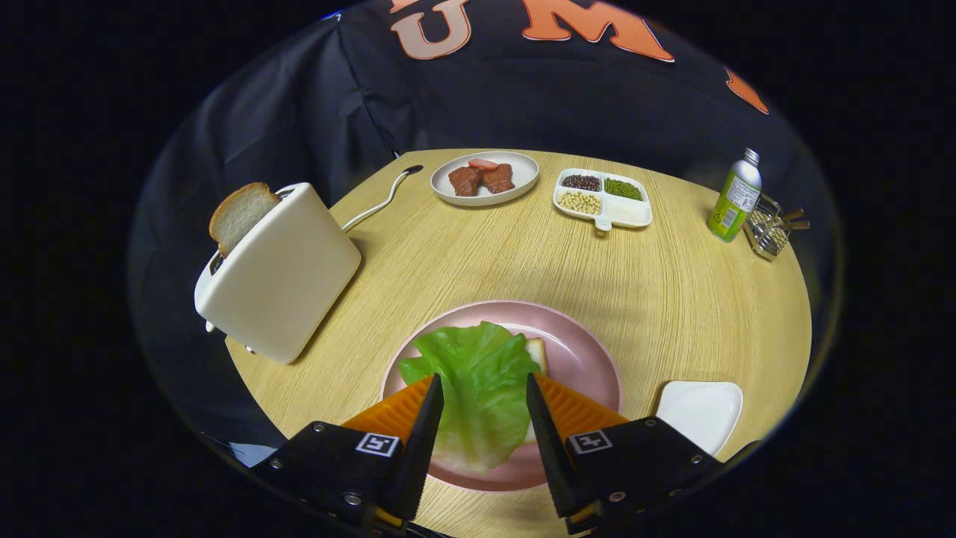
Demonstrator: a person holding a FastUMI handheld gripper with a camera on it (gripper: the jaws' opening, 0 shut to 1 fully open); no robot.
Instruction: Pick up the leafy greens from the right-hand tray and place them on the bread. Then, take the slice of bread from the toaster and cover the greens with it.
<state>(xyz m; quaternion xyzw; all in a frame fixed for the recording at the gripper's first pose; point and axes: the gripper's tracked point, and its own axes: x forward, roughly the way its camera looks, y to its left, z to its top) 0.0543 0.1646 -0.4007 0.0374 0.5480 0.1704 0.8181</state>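
Note:
A green lettuce leaf (478, 381) lies on a slice of bread (537, 354) on the pink plate (579, 351), covering nearly all of it; only a corner of the bread peeks out. My gripper (482, 385) hovers over the plate, open, its fingers standing apart on either side of the leaf without pressing it. Beyond and to the left stands a white toaster (280, 273) with a slice of bread (240, 214) sticking up out of its slot.
A small white tray (700, 415) sits right of the pink plate. At the back of the round wooden table (463, 254) are a white plate with meat pieces (484, 178), a divided dish of beans (602, 196), a green bottle (735, 196) and a wire basket (771, 228).

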